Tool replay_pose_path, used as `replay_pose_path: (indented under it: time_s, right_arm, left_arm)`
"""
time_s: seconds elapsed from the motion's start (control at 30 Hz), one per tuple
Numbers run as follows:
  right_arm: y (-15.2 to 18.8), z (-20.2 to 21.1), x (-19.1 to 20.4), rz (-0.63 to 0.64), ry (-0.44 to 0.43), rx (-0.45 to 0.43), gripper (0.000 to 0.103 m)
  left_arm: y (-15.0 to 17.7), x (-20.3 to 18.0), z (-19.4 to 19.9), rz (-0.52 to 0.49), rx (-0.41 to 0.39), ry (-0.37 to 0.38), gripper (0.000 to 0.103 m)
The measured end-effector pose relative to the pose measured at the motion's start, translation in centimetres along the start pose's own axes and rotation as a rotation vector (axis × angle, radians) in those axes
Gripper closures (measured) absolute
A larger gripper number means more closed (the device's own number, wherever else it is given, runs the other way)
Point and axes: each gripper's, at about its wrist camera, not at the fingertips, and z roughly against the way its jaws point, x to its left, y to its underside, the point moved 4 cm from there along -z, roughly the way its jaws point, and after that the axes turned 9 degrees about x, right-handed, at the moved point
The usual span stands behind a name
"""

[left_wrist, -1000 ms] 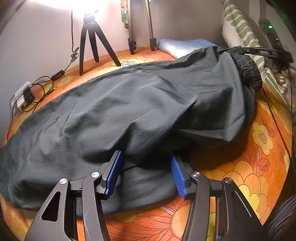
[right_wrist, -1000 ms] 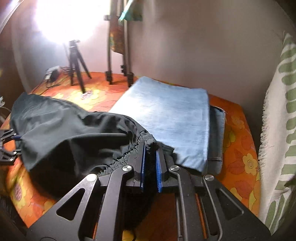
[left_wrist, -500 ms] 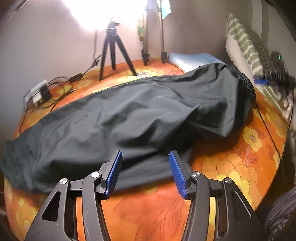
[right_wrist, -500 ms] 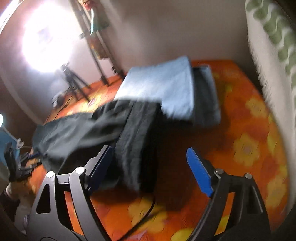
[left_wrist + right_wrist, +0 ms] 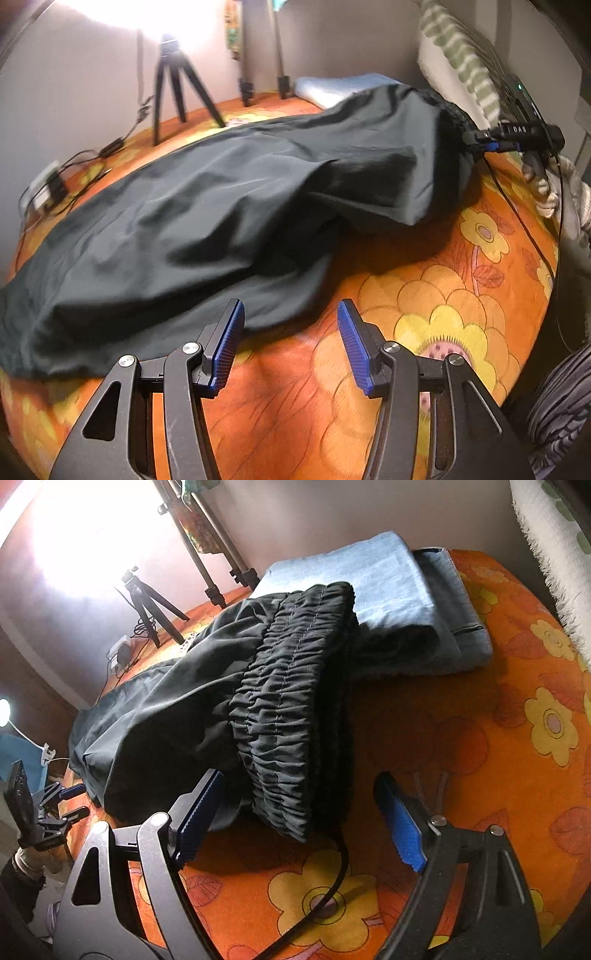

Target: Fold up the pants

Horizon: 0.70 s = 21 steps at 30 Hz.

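Risk first: black pants lying lengthwise but lumpy, upper layer humped and not squared over the lower one near the waist, so any next fold likely to lock in a skewed edge. Drawstring trailing loose from the waistband across the bedspread, right under the right gripper; easy to snag or pinch by mistake. Waist end resting partly on the folded blue jeans toward the far edge, so a tug could drag that pile askew.

Left gripper half open, empty, just off the near hem of the cloth. Right gripper spread wide, jaws having just been opening, straddling the waistband corner without pressing it.

Thin, smooth, slippery-looking woven black fabric; thick, ruched elastic waistband with stitched rows. Soft orange floral bedspread, slightly yielding. Denim stack flat, rectangular, stiffer.
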Motion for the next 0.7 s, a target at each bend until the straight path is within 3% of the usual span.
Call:
replay_pose_path:
  time_s: [0.17,0.23,0.3,0.33,0.37,0.4,0.53,0.6,0.7]
  right_arm:
    - [0.1,-1.0,0.0,-0.009,-0.021,0.011,0.018]
    - [0.0,-1.1,0.1,-0.008,-0.032,0.007,0.018]
    - [0.0,-1.3,0.3,-0.001,-0.060,0.006,0.018]
    - [0.0,-1.4,0.5,0.005,-0.068,0.007,0.018]
    - [0.0,-1.5,0.7,0.013,-0.062,0.003,0.019]
    - [0.0,-1.6,1.0,0.022,-0.057,0.002,0.024]
    - [-0.1,-2.0,1.1,0.001,-0.107,0.041,0.069]
    - [-0.4,-1.4,1.1,-0.031,-0.145,0.047,0.080]
    - [-1.0,0.3,1.5,-0.051,-0.139,0.063,0.082]
  left_arm:
    - [-1.2,0.0,-1.7,-0.010,0.017,0.000,0.051]
    - [-1.6,0.2,-1.8,-0.008,0.006,0.003,0.055]
    - [-1.9,0.6,-2.0,0.006,-0.012,0.017,0.075]
    - [-2.1,0.7,-2.1,0.003,-0.015,0.015,0.092]
    - [-2.3,0.7,-2.2,-0.002,-0.015,0.029,0.097]
    - [-2.4,0.8,-2.2,-0.002,-0.011,0.034,0.098]
    - [-2.6,1.1,-1.8,-0.008,0.001,0.050,0.100]
    - [-2.5,1.4,-0.9,-0.013,0.003,0.048,0.101]
    - [-2.1,1.7,0.7,-0.024,0.001,0.043,0.101]
